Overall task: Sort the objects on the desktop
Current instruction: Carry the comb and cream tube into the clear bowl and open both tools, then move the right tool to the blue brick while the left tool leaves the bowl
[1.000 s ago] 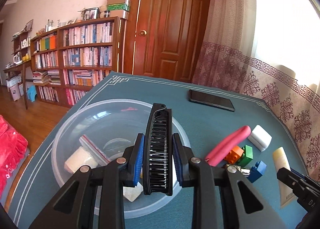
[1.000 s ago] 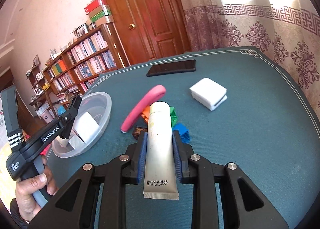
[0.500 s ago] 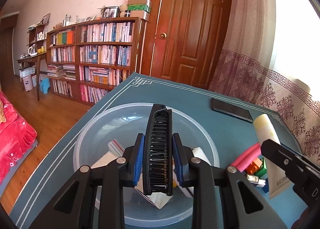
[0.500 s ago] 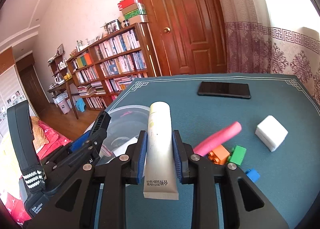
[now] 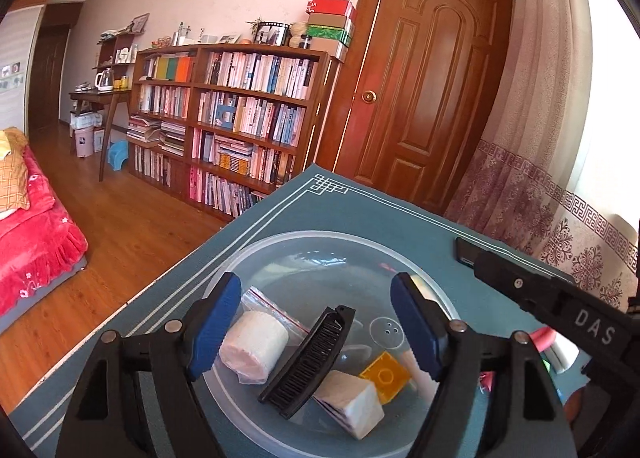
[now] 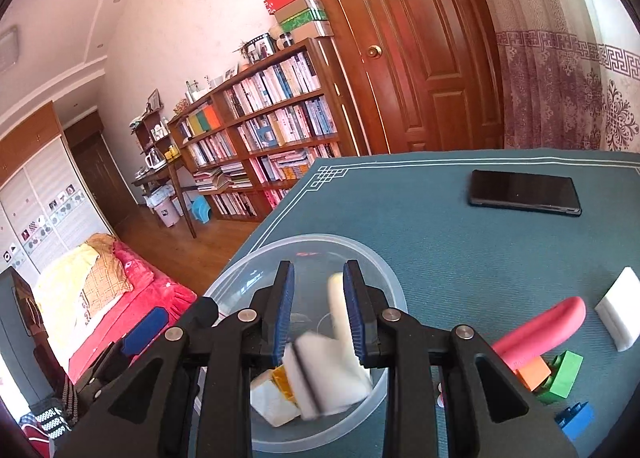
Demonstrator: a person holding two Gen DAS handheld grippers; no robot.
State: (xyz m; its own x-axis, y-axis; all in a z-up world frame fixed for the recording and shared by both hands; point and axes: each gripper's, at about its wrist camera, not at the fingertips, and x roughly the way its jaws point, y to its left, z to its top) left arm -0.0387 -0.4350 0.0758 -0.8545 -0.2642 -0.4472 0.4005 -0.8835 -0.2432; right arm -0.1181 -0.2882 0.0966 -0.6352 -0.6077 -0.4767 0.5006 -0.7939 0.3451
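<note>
Your white cream tube [image 6: 340, 322] is motion-blurred between the right gripper's jaws; contact cannot be confirmed. The black right gripper body [image 5: 560, 310] hides most of the black phone [image 5: 464, 252]. The white rectangular block [image 6: 620, 308] is cut by the frame edge.

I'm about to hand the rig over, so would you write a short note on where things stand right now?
Left gripper: open, empty, above the clear bowl. The black comb lies inside it.
Right gripper: open over the bowl; the cream tube sits blurred between its fingers, apparently dropping in.
Also in the bowl: paper roll, white pack, yellow block, small bag.
Left on the table: phone, pink case, white eraser, orange, green and blue blocks.
</note>
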